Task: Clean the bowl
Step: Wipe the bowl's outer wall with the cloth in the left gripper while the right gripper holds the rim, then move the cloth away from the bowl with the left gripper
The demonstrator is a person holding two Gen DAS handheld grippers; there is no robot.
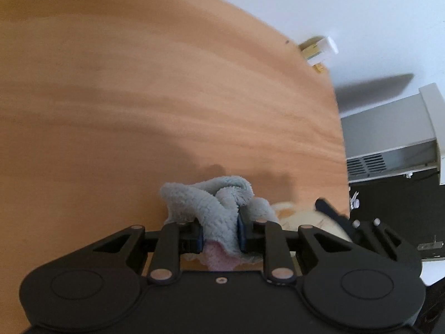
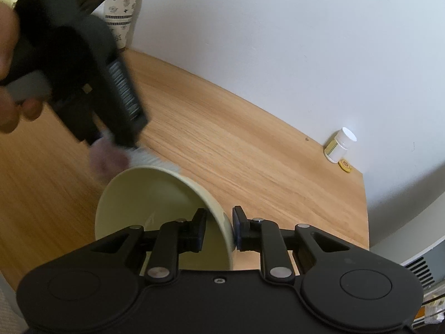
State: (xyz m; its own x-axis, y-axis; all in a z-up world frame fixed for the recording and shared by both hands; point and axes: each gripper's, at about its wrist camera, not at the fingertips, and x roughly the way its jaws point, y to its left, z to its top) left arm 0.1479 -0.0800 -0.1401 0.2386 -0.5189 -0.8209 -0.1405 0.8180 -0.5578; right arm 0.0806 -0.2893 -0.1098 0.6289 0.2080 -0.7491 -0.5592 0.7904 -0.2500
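While clamped, bowl (image 2: 155, 194) and cloth (image 1: 211, 203).

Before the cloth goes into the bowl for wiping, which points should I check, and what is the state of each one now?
1. Left gripper shut on the cloth: ok, the grey cloth is pinched between its pads.
2. Right gripper shut on the bowl: ok, one pad is inside the rim and one outside.
3. Bowl opening turned toward the cloth: ok, the bowl is tilted with its mouth facing the left gripper.
4. Cloth touching the bowl's inside: cannot tell, the cloth is blurred near the far rim.
5. Dirt left inside the bowl: cannot tell, only part of the inside shows.
6. Table free near the bowl: ok, the white bottle stands far away by the wall.
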